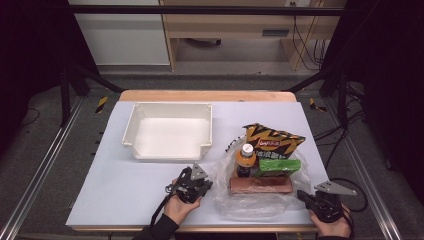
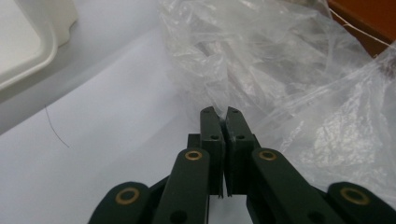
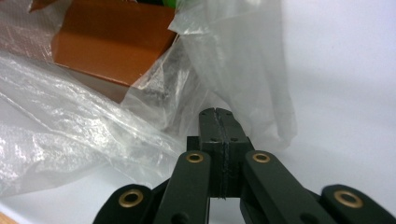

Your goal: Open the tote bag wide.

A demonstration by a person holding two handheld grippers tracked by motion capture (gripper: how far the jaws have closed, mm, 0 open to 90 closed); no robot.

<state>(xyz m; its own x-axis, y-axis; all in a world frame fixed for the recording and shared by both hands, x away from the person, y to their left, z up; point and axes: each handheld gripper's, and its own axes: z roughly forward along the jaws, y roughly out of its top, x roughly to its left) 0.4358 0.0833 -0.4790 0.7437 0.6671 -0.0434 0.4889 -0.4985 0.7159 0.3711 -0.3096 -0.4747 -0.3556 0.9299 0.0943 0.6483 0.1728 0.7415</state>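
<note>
1. a white tray (image 1: 170,131) is set on the left half of the pale table (image 1: 115,190), open side up; its rounded corner is also seen at the upper left of the left gripper view (image 2: 28,46).
2. the left gripper (image 1: 192,184) is held low over the table, just in front of the tray's near right corner and at the left edge of the clear plastic bag (image 1: 260,202).
3. in the left gripper view, its jaws are pressed together with a thin fold of the bag (image 2: 289,70) pinched at their tips (image 2: 221,112).
4. the bag is spread over the near right part of the table, crumpled, with its goods lying on it and partly inside it.
5. an orange-capped bottle (image 1: 245,159) is stood upright, just left of a green packet (image 1: 279,166).
6. a black and yellow snack bag (image 1: 272,140) is propped behind them, and a brown box (image 1: 261,185) is laid in front of them.
7. the right gripper (image 1: 320,202) is held at the bag's right edge, near the table's front corner.
8. in the right gripper view, its jaws are closed tight at the tips (image 3: 220,112), with the bag's film (image 3: 238,65) caught there; the brown box (image 3: 112,42) is seen beyond.
</note>
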